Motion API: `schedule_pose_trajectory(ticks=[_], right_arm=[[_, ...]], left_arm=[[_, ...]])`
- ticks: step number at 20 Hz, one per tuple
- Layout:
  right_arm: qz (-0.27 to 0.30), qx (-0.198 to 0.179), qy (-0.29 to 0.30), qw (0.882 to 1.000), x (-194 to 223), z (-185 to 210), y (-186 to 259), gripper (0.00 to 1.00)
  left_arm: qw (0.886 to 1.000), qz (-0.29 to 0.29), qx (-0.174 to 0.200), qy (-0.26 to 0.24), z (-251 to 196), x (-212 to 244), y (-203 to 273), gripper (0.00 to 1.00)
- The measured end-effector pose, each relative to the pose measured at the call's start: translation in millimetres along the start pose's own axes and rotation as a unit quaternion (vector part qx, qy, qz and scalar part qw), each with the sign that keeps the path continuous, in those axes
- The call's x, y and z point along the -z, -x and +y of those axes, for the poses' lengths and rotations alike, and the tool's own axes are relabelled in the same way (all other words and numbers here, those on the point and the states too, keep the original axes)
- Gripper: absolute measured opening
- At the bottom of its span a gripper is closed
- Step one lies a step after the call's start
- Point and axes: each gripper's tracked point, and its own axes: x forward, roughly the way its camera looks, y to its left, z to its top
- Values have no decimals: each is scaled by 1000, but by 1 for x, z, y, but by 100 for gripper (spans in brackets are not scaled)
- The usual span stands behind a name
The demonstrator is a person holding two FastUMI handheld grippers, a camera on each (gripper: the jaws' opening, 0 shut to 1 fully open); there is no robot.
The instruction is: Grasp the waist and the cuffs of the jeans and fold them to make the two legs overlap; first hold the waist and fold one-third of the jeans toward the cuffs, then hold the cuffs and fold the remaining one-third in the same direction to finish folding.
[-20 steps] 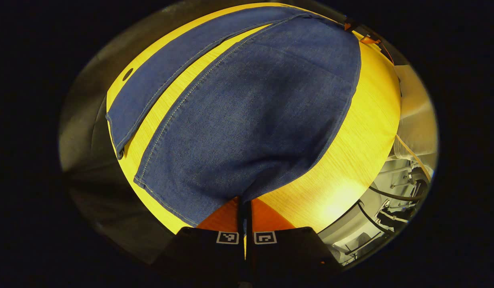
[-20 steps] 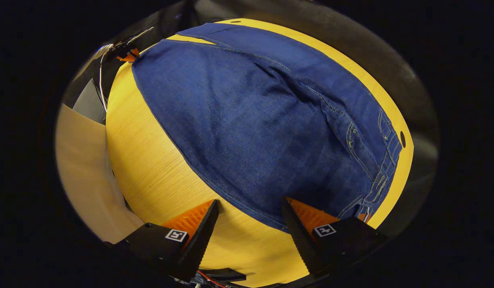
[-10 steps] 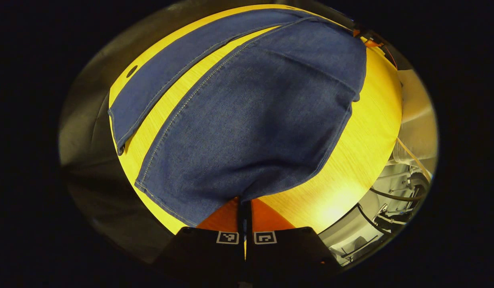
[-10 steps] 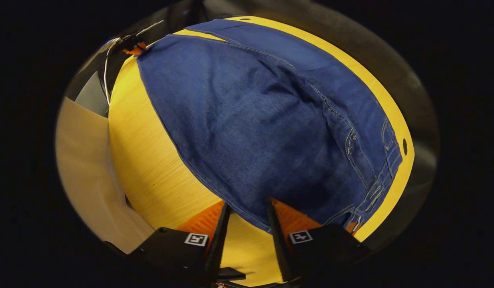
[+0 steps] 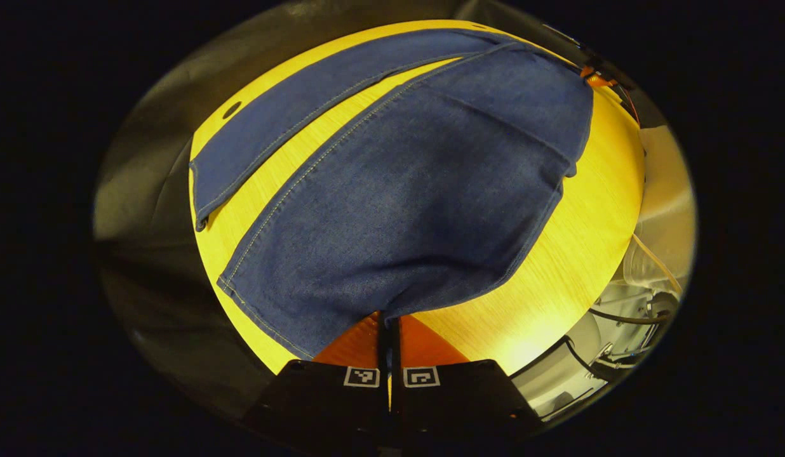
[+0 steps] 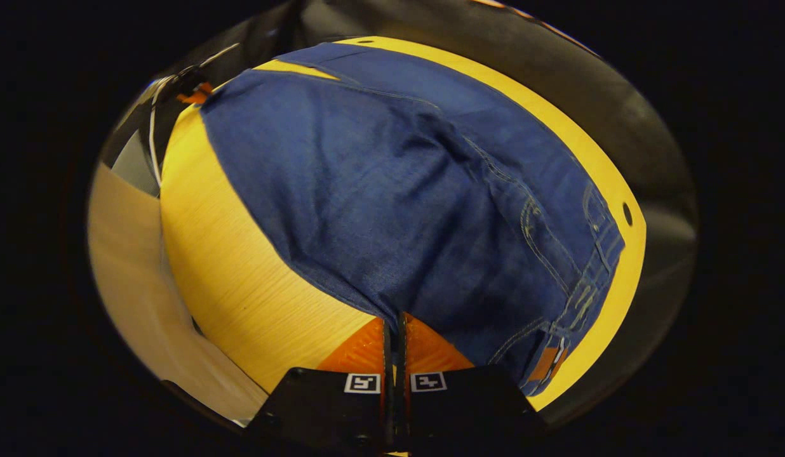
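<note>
Blue jeans (image 5: 399, 209) lie spread on a yellow wooden table (image 5: 577, 241). My left gripper (image 5: 389, 320) is shut on the near leg's side edge, close to its cuff (image 5: 259, 304). The far leg (image 5: 303, 120) lies flat and apart from it. In the right gripper view the jeans (image 6: 380, 209) run away from me, with the waistband (image 6: 589, 285) and its belt loops at the right. My right gripper (image 6: 394, 320) is shut on the near side edge of the jeans beside the waist. The left gripper (image 6: 189, 92) shows small at the far end.
The table (image 6: 227, 266) has a small round hole (image 6: 627, 214) near its far edge. Something pale (image 6: 126, 266) lies beyond the near edge. Cables and metal gear (image 5: 615, 343) sit below the table's right side in the left gripper view.
My right gripper's fingers have shut on the jeans' edge near the waist. The left gripper has stayed shut on the leg, and its view has shifted slightly.
</note>
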Motion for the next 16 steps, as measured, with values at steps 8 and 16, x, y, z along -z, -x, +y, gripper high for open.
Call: schedule_pose_trajectory(ticks=[8, 16], right_arm=[[-74, 108, -157, 979, -8, -7, 14, 3], [-206, 197, -250, 925, -93, -59, 91, 2]], left_arm=[[958, -134, -77, 242, 6, -20, 3, 0], [904, -248, -126, 326, 72, -89, 90, 0]])
